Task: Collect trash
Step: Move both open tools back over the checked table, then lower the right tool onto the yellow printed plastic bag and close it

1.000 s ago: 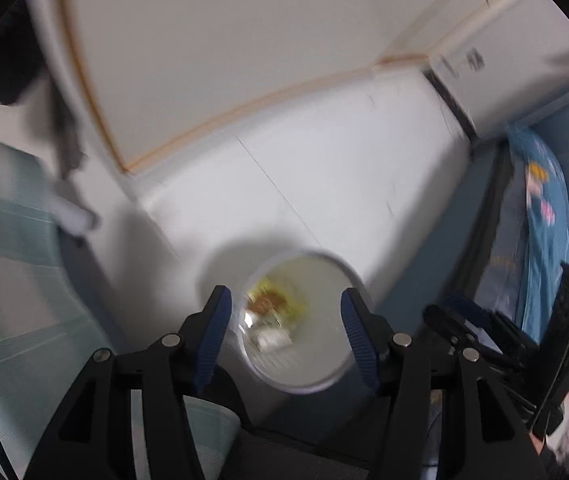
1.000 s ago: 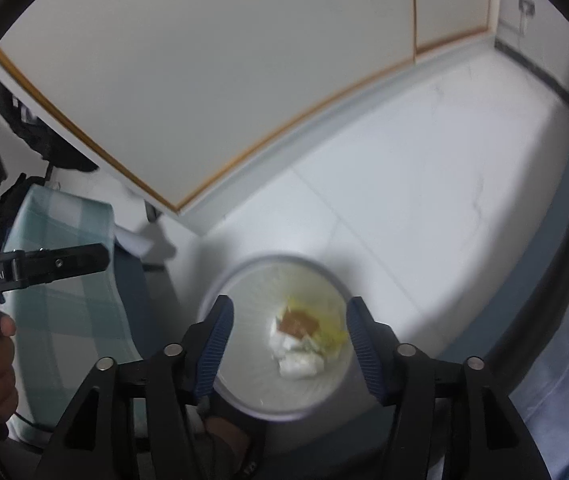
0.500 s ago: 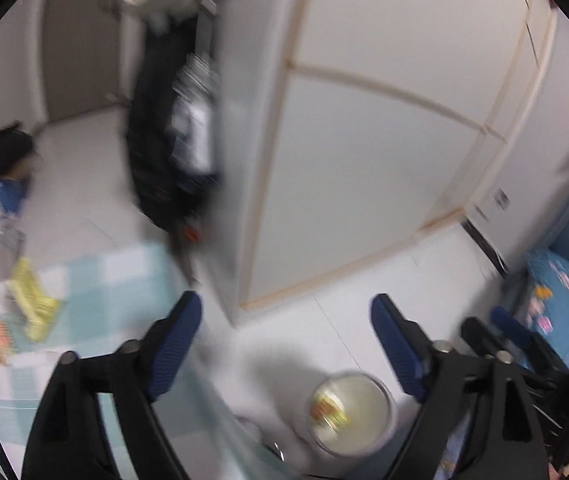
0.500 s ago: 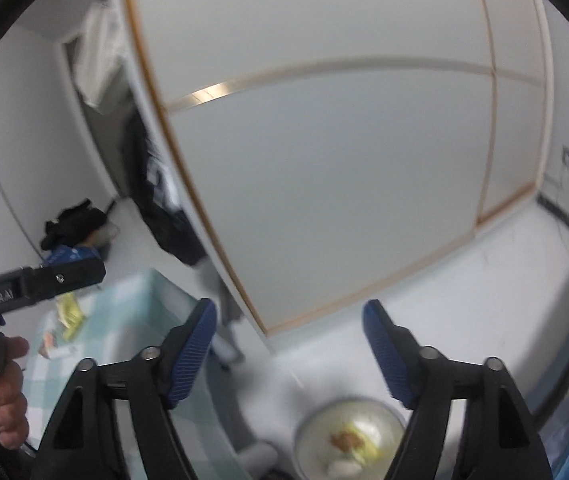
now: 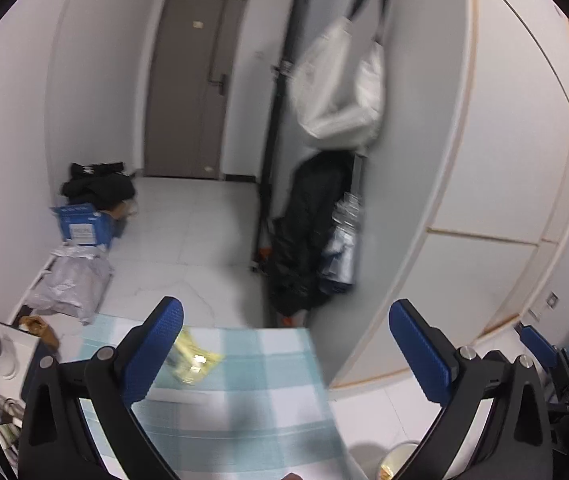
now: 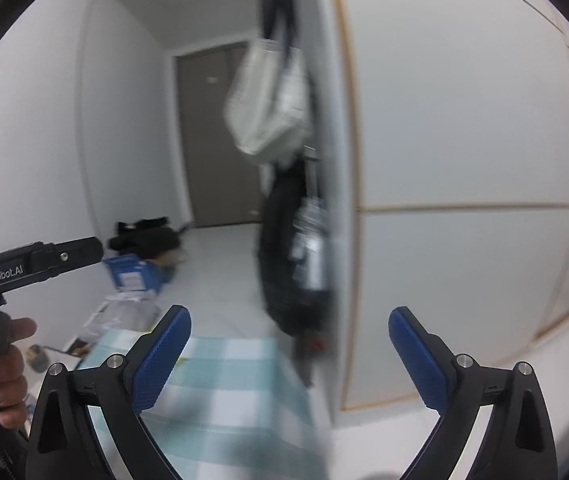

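Observation:
My left gripper [image 5: 286,350] points out over a table with a teal checked cloth [image 5: 252,396]. Its jaws are opening wide and hold nothing. A yellow wrapper [image 5: 193,361] lies on the cloth just right of the left blue pad [image 5: 152,350]. A sliver of the round bin [image 5: 393,463] with trash in it shows at the bottom edge, on the floor. My right gripper [image 6: 288,360] is also opening, with nothing between its pads, above the same cloth [image 6: 224,396]. A hand [image 6: 4,376] holds the left gripper's black frame [image 6: 24,268] at the left.
A white wardrobe [image 5: 504,184] fills the right side. A white bag [image 5: 336,88] and a black coat [image 5: 308,232] hang at its end. On the hallway floor lie a blue box [image 5: 82,228], a grey plastic bag [image 5: 70,284] and dark clothes [image 5: 98,186], before a grey door [image 5: 192,84].
Both grippers swung up from the bin on the floor to face the table and hallway. Their jaws spread much wider. The bin slid down to the bottom edge of the views.

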The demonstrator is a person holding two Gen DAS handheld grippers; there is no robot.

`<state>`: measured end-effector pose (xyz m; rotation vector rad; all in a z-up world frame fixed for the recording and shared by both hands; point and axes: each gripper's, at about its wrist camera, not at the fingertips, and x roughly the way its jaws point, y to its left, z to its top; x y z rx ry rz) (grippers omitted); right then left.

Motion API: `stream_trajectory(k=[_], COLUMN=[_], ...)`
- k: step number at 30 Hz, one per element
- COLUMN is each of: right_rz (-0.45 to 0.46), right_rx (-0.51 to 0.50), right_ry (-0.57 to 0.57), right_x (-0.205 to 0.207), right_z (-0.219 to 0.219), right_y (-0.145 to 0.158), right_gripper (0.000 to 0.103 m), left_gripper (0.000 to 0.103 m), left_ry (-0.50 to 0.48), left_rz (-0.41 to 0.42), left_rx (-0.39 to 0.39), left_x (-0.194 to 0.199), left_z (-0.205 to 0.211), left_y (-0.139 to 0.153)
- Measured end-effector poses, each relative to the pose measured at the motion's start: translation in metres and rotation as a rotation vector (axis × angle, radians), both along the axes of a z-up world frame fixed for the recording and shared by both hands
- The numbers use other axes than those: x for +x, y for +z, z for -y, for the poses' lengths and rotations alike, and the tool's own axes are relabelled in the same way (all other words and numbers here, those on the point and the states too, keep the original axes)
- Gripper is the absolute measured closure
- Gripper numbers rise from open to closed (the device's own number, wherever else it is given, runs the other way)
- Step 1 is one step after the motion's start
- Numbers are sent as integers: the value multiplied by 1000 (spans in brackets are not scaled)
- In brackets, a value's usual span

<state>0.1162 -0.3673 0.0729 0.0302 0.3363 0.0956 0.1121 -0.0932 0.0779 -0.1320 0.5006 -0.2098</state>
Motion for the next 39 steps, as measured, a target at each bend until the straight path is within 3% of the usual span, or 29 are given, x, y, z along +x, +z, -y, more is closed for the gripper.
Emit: stream_trajectory(k=[9,12,17,23,31,34,39], right_rz=[27,9,-28,-114,-274,-345,-452], right_rx=[-48,-27,16,8,-28,-49,-93], right_ry=[125,163,206,242,317,344,356], right_x=[18,25,41,64,98,109,132], right_z=[-86,-105,-130,-152,-172,-179,-190], right_y=[1,-3,-16,-48,-96,-113,-136], right_gripper=[0,0,0,0,0,0,0], left_gripper=[2,2,2,2,2,2,2], left_ry=[116,147,197,273,264,254,259], left_rz=[32,34,9,-2,-132,-176,-247], left_rx=[-6,20,-26,-16,-94,-75,-128], left_x=[-9,-9,-2,12,36,42,55], left_z=[-58,-75,-107,-135,-161,-164,-177], left_y=[-2,-11,-28,-57,-108,-118,-123])
